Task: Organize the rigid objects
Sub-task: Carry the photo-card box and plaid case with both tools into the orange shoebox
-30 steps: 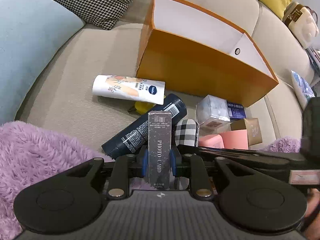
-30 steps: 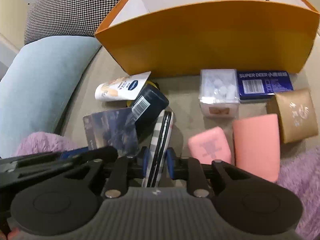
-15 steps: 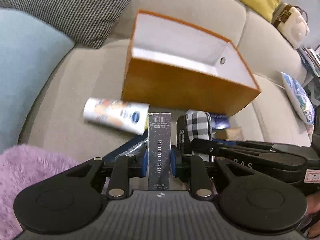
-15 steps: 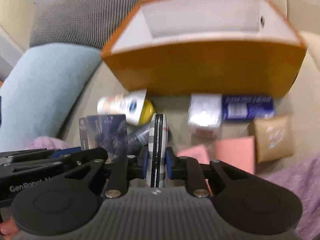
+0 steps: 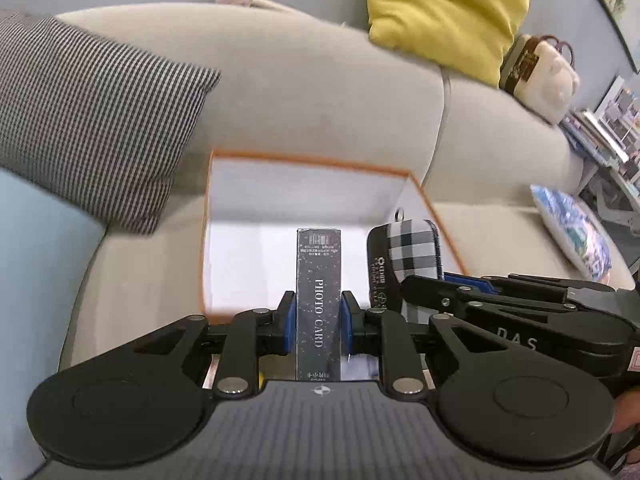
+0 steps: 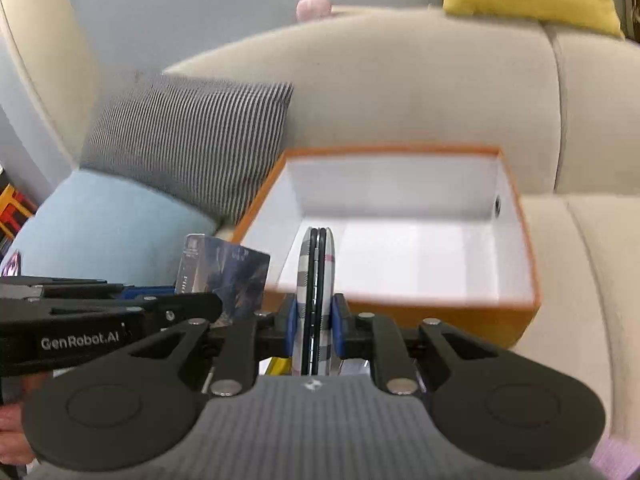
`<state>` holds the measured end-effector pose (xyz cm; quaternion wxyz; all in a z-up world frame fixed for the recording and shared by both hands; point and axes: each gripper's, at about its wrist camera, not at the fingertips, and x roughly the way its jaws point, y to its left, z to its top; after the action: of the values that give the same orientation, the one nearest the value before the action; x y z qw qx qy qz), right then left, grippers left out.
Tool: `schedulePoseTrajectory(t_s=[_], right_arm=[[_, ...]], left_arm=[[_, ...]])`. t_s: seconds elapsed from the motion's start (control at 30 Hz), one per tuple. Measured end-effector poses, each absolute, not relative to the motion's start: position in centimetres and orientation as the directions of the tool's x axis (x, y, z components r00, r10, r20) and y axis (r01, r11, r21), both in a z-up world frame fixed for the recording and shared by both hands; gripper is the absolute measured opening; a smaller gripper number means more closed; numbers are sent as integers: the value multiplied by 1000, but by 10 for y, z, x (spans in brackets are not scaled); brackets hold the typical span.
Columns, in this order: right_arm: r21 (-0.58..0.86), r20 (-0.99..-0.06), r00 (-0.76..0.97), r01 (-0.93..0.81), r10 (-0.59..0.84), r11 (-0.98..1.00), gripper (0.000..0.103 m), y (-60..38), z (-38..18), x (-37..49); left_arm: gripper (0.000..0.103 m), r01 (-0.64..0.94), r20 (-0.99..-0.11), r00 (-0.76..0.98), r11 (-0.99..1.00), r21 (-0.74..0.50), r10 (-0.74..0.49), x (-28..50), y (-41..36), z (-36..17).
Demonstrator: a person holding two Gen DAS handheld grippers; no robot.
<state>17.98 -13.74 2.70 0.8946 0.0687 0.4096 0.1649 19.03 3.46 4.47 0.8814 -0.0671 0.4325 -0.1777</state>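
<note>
1. Blue pads of the left gripper pinch a dark photo card box, upright, over the orange box's near edge.
2. The right gripper clamps a plaid case edge-on.
3. Both hang above the open, white-lined box on the beige sofa.

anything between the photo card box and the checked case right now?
Nothing. In the left wrist view the photo card box, in the left gripper, and the checked case, in the right gripper, are apart; only the orange box's white inside shows between.
</note>
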Motion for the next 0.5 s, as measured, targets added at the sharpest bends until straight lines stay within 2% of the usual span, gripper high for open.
schedulePoseTrajectory(t_s=[0.13, 0.27, 0.5], right_arm=[[243, -696, 638, -222, 329, 944, 18, -145, 36, 212], [266, -720, 613, -190, 325, 945, 18, -152, 27, 249], [275, -788, 536, -133, 303, 952, 18, -152, -24, 306]], left_arm=[[25, 277, -738, 557, 923, -268, -381, 224, 28, 44], [25, 300, -778, 500, 919, -256, -380, 259, 15, 25], [25, 275, -840, 408, 926, -260, -357, 314, -1, -29]])
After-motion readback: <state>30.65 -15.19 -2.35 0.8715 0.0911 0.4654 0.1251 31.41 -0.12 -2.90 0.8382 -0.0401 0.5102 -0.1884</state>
